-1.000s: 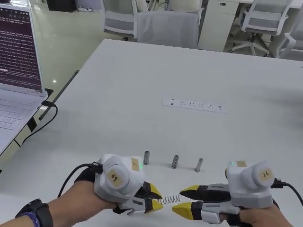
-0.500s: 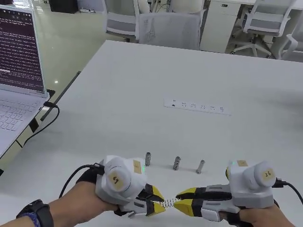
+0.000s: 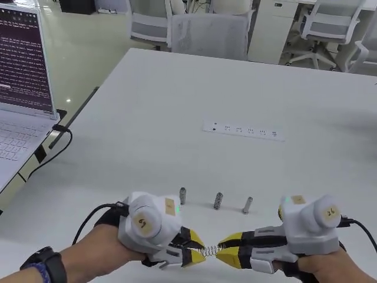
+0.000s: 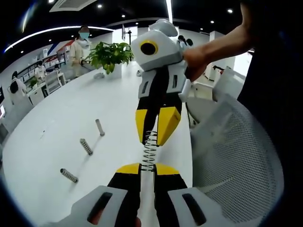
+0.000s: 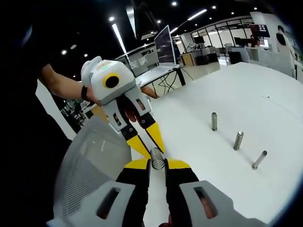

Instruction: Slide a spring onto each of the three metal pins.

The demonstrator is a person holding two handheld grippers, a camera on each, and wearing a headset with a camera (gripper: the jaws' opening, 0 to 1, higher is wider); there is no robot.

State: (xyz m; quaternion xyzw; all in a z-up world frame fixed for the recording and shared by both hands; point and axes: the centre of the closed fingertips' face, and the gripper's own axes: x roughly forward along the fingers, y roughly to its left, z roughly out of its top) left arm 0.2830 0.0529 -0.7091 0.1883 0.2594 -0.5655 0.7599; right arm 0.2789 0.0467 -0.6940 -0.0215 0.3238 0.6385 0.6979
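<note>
The spring is held near the front edge of the white worktop, stretched level between the two tongs. One end is clamped in the left tongs, whose jaws are drawn nearly together on the coil. The other end is gripped in the right tongs, likewise closed on it. In the left gripper view the spring is seen running from tip to tip. Just beyond the tongs, three pins stand in a row on the worktop. The first pin and the middle pin carry coils, and the bare pin stands at the right.
</note>
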